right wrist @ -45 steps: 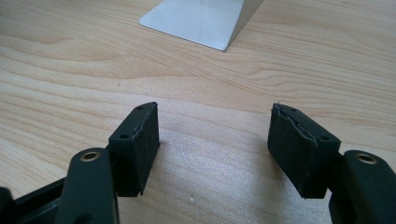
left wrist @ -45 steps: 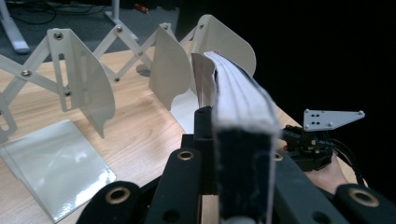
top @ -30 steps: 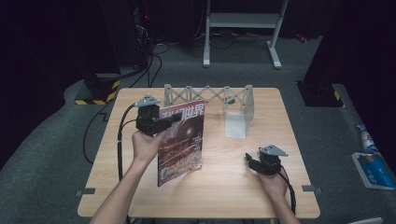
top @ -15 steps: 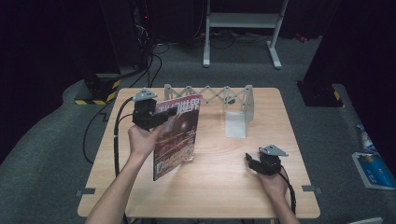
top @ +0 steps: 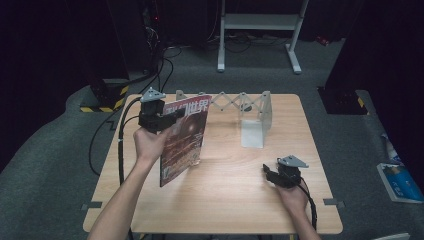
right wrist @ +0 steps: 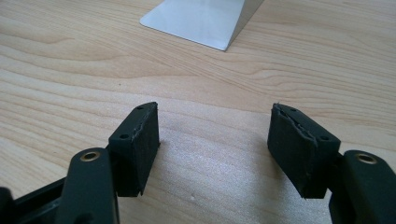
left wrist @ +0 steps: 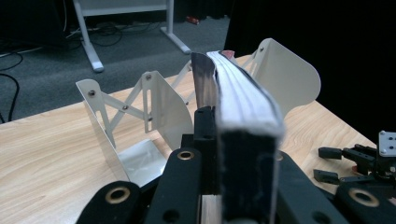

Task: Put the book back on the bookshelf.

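A red-covered magazine stands nearly upright above the table's left half, its top edge clamped in my left gripper. In the left gripper view the magazine's page edge runs up between the jaws of the left gripper, which is shut on it. Behind it stands a white expanding file rack with a scissor lattice; its plates show past the magazine. My right gripper rests low at the table's right front, open, with bare wood between its pads.
The wooden table has free surface in front and at the right. The rack's metal foot lies ahead of the right gripper. A metal stand and cables are on the floor behind; a blue packet lies on the floor at right.
The left gripper has raised the magazine from a slanted lie toward upright and drawn it slightly left. The right gripper has stayed put.
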Demonstrator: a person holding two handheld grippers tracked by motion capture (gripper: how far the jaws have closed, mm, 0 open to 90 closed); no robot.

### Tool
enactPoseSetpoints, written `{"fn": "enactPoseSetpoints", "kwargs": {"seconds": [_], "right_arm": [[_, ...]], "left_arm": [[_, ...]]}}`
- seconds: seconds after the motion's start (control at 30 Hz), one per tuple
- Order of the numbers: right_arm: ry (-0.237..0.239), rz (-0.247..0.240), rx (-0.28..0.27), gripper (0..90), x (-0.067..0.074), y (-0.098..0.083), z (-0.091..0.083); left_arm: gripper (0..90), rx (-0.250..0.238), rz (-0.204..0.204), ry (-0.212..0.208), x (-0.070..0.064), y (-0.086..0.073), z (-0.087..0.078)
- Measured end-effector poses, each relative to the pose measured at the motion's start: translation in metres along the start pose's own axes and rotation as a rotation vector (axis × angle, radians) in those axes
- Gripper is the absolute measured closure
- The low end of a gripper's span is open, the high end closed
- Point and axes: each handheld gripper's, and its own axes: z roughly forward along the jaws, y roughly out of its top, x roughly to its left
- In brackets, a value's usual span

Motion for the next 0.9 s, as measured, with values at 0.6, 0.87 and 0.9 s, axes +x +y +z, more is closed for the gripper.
{"fn": "enactPoseSetpoints", "kwargs": {"seconds": [0.6, 0.87, 0.9], "right_arm": [[0.002, 0.003, -0.001, 34.2, 0.000, 0.000, 0.000], [0.002, 0.005, 0.001, 34.1, 0.000, 0.000, 0.000], [0.002, 0.005, 0.000, 34.1, 0.000, 0.000, 0.000]], "left_arm": [[84.0, 0.001, 0.008, 0.074, 0.013, 0.012, 0.010], [84.0, -0.006, 0.005, 0.093, 0.017, 0.019, 0.019], [83.9, -0.006, 0.004, 0.096, 0.018, 0.020, 0.020]]}}
